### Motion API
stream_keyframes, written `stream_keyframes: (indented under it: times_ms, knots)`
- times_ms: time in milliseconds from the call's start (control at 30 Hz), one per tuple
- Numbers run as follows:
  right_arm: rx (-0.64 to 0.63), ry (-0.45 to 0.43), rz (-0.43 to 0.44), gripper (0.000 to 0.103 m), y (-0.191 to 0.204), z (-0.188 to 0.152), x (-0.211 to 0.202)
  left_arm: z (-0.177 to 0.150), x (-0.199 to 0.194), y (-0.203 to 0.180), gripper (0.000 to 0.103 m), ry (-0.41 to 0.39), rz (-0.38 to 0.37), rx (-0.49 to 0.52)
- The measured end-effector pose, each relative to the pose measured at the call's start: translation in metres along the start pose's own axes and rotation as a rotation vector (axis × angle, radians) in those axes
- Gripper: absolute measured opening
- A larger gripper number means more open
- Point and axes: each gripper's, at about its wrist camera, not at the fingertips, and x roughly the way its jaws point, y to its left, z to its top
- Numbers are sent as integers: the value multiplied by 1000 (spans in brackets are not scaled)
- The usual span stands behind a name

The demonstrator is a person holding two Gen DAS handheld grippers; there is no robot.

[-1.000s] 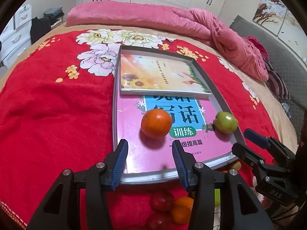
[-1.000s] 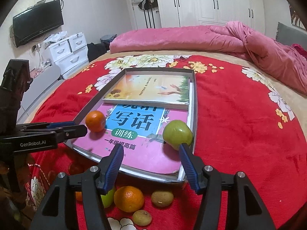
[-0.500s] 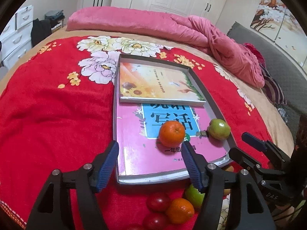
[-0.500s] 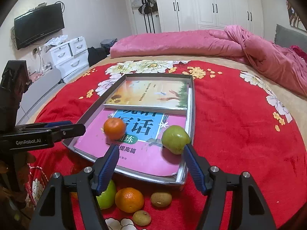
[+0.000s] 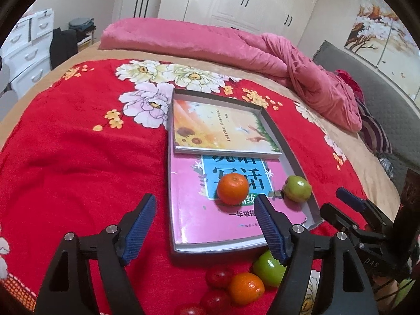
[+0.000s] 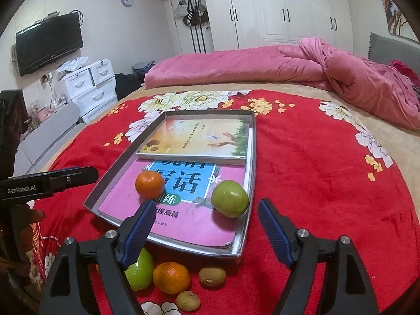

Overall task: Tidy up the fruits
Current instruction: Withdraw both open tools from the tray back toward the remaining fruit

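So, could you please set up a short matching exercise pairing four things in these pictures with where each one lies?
Things:
1. sunflower book
2. tray orange
3. tray green apple
4. kiwi

Places:
A. on the red blanket, in front of the tray
B. far end of the tray
C. on the pink book, by the tray's right wall
D. on the pink book, on its blue panel

Pairs: 1-B, 2-D, 3-C, 4-A

Even, fairly bright indoor light falls from overhead. Fisheye bending curves the bed [image 5: 78, 157] and darkens every corner. Glare sheens the wardrobe doors [image 6: 275, 8] at 12 o'clock. Soft shadows sit beneath the orange [image 5: 232, 188]; detail is slightly soft throughout.
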Motion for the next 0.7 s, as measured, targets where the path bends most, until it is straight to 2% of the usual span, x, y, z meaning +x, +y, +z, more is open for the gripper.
stream_keyframes:
  times_ms: [400,700]
  knots:
    - [16,-24,-17,87,-6,2,-12,-2,-21,12,78,-14,-7,-10]
    - [-7,-34,0,87,0,0,-22,-6,-30,16,79,-15,-1,-3]
